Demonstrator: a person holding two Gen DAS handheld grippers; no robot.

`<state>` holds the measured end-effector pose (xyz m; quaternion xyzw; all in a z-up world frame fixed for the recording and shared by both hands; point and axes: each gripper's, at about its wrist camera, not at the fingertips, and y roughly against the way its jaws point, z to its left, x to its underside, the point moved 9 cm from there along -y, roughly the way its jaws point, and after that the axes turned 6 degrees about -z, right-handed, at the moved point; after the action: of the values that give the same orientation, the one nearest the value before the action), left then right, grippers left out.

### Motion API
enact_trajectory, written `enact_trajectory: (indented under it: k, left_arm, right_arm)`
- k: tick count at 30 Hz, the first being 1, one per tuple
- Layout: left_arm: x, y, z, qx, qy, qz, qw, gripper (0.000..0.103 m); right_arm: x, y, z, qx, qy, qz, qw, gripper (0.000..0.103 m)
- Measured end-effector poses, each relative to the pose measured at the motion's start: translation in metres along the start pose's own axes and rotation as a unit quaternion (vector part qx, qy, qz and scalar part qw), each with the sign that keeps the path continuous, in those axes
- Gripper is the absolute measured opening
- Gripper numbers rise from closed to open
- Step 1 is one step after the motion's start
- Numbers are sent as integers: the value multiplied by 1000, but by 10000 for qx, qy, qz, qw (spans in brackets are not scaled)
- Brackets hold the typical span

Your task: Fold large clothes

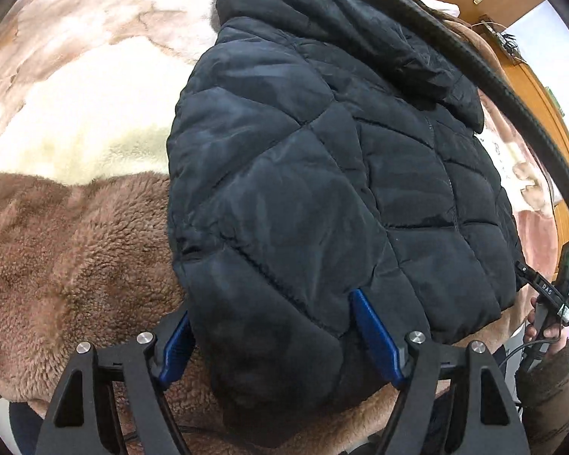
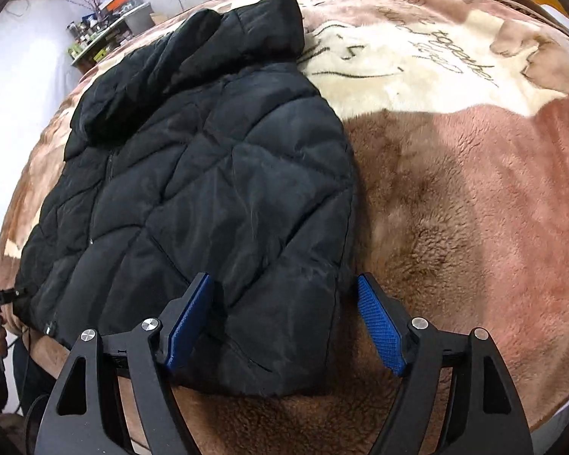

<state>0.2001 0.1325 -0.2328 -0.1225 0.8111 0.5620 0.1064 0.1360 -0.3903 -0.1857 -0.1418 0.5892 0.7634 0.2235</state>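
Your left gripper stands wide open, blue pads either side of the jacket's near left corner, hem cloth bulging up between them but nothing pinched. Your right gripper is spread just as wide: left pad resting on top of the jacket's near right corner, right pad out over the bare blanket, just beside the jacket's edge. No grip on either side.

The jacket itself lies flat on the blanket, front up, hood at the far end, hem towards you, sleeves apparently tucked in already, since none shows. The right hand shows at the edge of the left view, beside the hem.

So this looks like the reach for the bottom hem, ahead of folding it up towards the hood. Next move, I'd judge: press both sets of pads down around the hem corners, close on the full padded thickness, then lift both together and carry them evenly. The puffy, slick fabric could slip from a shallow pinch.
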Motion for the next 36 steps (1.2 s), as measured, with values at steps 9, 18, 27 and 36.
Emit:
enact_trajectory:
  k: [9, 18, 27, 36]
  left_arm:
    - [2, -2, -7, -42, 147, -35, 9999, 44]
    - [-10, 40, -12, 146, 138, -411, 9990, 22]
    - [-7, 82, -4, 418, 187, -641, 9969, 21]
    - [-9, 130, -9, 810, 310, -866, 9925, 21]
  right_arm:
    - [5, 2, 2, -409, -490, 53, 9979, 32]
    - [-4, 52, 31, -699, -276, -410, 9963, 18]
    - [8, 90, 55, -978, -200, -518, 9937, 18]
    - [12, 135, 73, -1230, 4, -698, 9899, 18]
